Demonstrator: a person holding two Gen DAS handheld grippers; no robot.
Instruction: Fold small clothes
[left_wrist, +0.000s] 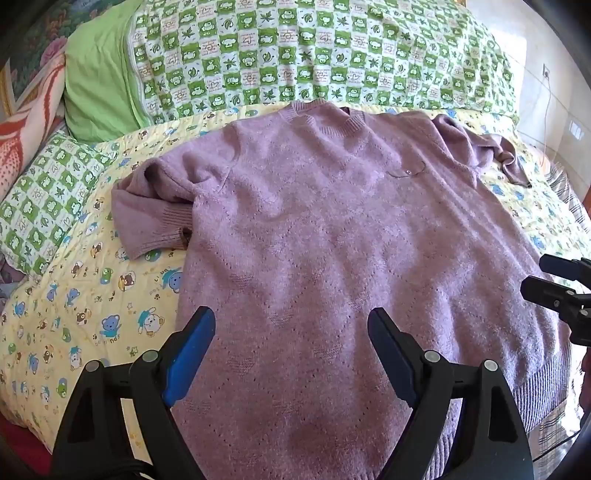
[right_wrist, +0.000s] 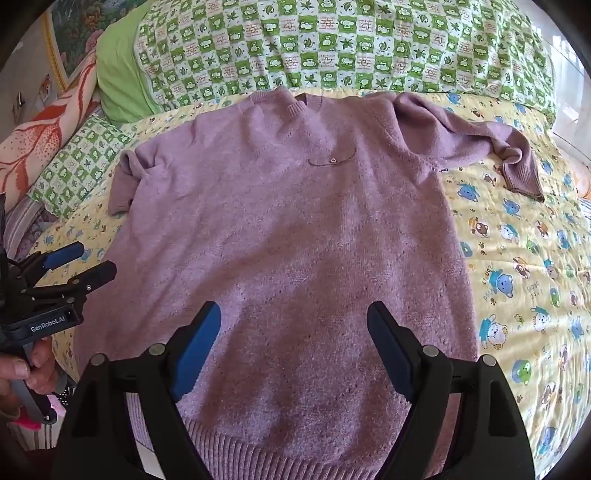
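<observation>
Sweater (right_wrist: 295, 229), mauve knit, lies spread flat on the bed's cartoon-bear quilt (right_wrist: 517, 258), neck away from both tongs. Left tongs (left_wrist: 291, 339) hang spread apart, empty, over its lower body; right tongs (right_wrist: 293, 332) likewise gape above the ribbed hem. One sleeve bunches beyond the left tongs, the other trails beyond the right.

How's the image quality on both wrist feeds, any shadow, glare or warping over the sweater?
Left wrist view: sharp; soft shadow bands cross the purple sweater; fisheye bends the checked quilt; window glare whitens the upper right corner. Right wrist view: equally sharp; a darker shadow sits on the sweater's lower half between the open fingers of the right gripper; dappled sunlight on the cartoon bedsheet.
</observation>
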